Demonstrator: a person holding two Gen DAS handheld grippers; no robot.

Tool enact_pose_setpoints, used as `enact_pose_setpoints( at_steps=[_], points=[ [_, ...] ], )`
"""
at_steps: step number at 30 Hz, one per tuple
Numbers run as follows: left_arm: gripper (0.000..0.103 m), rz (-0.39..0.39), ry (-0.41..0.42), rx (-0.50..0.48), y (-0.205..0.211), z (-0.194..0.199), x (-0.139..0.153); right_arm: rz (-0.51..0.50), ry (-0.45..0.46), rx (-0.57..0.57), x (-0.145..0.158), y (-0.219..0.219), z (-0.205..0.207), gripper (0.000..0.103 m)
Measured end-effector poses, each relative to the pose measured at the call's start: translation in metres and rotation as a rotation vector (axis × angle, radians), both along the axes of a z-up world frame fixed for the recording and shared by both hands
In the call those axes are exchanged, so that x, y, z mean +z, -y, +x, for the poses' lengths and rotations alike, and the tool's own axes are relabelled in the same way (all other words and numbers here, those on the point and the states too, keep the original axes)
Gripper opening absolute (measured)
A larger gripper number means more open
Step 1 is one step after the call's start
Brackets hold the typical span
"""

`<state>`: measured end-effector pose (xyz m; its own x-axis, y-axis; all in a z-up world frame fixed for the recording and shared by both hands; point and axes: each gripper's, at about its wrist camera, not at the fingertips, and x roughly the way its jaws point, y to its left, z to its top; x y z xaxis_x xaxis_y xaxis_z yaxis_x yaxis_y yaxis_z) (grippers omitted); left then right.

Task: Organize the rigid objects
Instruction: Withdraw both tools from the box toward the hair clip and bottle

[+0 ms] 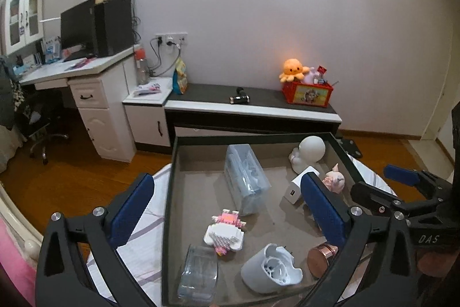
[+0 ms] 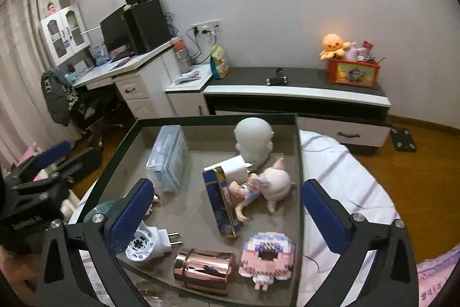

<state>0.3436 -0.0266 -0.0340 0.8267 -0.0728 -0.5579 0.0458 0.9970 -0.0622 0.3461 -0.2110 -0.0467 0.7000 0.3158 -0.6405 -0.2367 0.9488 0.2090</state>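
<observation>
Copper-coloured metal makes the small can [image 2: 203,269] the slipperiest item in the tray [image 2: 297,163]: it lies on its side at about 6 o'clock in the right wrist view, and it would likely roll or squirt out unless it is pinched across its short ends. Just beside it at 3 o'clock sits the pink block-built figure [image 2: 266,255], light but liable to shed pieces (a hold low across its flat sides looks safest). The clear plastic case [image 2: 169,158] at 11 o'clock is stiff and smooth, best taken across its narrow width. The white round-headed figurine [image 2: 253,139] at 12 o'clock looks hard and breakable.

The right gripper [image 2: 227,213] hangs over the tray with its 2 fingers spread wide, holding nothing and touching nothing. The left gripper [image 1: 228,216] likewise stands wide apart above the tray's near left side, empty, its pads clear of everything below
</observation>
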Motion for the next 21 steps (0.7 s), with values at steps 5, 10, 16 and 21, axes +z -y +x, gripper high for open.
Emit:
enact_pose_setpoints(
  at_steps=[5, 10, 16, 21],
  points=[
    [0.103, -0.031, 0.029, 0.012, -0.01, -0.023, 0.014, 0.025, 0.025, -0.034, 0.007, 0.007, -0.019, 0.103],
    [0.103, -0.047, 0.054, 0.016, -0.017, -0.053, 0.027, 0.032, 0.059, -0.057, 0.02, 0.009, -0.043, 0.103],
    [0.103, -0.043, 0.073, 0.019, -0.021, -0.088, 0.039, 0.047, 0.105, -0.077, 0.038, 0.014, -0.075, 0.103],
    [0.103, -0.049, 0.084, 0.019, -0.024, -0.117, 0.044, 0.053, 0.134, -0.085, 0.048, 0.02, -0.104, 0.103]
  ],
)
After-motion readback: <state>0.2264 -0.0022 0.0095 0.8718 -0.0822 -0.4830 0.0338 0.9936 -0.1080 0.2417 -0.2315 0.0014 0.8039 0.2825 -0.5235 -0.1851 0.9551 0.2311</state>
